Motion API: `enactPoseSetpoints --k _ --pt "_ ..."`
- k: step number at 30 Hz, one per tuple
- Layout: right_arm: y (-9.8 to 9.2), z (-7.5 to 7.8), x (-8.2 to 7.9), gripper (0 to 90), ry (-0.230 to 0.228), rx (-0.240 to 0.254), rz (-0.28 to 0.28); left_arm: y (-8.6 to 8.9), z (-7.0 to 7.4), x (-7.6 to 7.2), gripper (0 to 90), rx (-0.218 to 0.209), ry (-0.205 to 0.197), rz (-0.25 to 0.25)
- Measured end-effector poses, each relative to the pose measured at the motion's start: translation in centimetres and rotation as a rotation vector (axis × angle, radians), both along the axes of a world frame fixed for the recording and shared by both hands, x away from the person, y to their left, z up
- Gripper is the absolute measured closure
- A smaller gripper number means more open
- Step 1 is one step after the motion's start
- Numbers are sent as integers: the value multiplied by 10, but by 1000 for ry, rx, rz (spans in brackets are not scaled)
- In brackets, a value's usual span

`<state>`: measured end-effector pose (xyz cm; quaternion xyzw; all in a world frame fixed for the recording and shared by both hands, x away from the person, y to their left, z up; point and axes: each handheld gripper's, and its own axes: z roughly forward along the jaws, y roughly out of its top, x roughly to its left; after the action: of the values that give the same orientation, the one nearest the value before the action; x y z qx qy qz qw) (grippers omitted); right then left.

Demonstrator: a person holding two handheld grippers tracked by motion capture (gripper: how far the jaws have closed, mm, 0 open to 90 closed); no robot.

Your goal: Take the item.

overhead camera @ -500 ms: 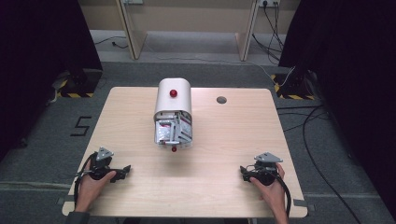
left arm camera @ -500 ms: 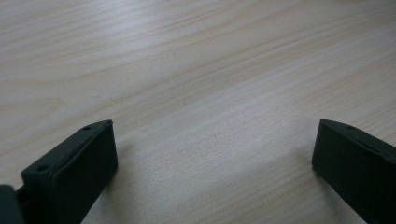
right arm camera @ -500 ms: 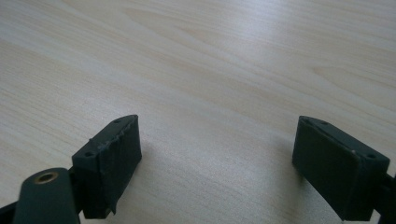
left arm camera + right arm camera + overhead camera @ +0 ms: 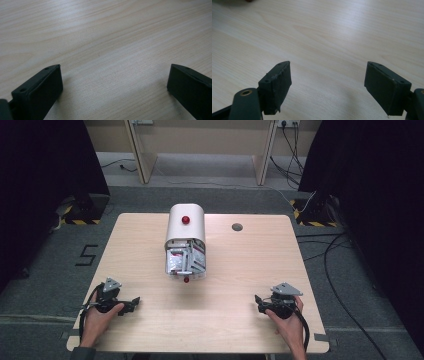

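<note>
At the middle of the table (image 4: pixel 150 245), slightly toward its far edge, lies a white mailbox-shaped box (image 4: pixel 185 237) with a rounded top and a small red knob (image 4: pixel 186 220) on its upper face. Its front door (image 4: pixel 186 268) hangs open toward the person, and red-and-white packets (image 4: pixel 187 258) show in the opening; a second small red knob (image 4: pixel 186 280) sits at the door's near edge. To the right of the box, near the far edge, a round grey grommet (image 4: pixel 237 226) is set into the pale wood.

Near the front left corner, the left hand (image 4: pixel 97 320) holds the left gripper (image 4: pixel 134 301) low over the tabletop, well apart from the box. Its own view shows both black jaws spread wide with bare wood (image 4: pixel 105 50) between them. Near the front right corner, the right hand (image 4: pixel 289 320) holds the right gripper (image 4: pixel 258 301), its jaws likewise parted wide over bare wood (image 4: pixel 327 50) and clasping nothing. Black cables trail from both grippers toward the person.
</note>
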<state>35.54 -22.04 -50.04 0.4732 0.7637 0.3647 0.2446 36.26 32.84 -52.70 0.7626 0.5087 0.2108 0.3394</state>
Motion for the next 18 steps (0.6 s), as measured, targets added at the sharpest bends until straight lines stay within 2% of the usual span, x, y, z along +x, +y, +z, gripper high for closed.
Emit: enactPoseSetpoints --k 3,11,16,18 --pt "4 7 -2 233 -21 4 11 0 0 0 0 0 0 0" --pt "11 18 -5 253 -34 34 26 0 0 0 0 0 0 0" --pt "18 26 -7 259 -52 32 58 0 0 0 0 0 0 0" --pt "21 30 -8 262 -52 51 73 0 0 0 0 0 0 0"
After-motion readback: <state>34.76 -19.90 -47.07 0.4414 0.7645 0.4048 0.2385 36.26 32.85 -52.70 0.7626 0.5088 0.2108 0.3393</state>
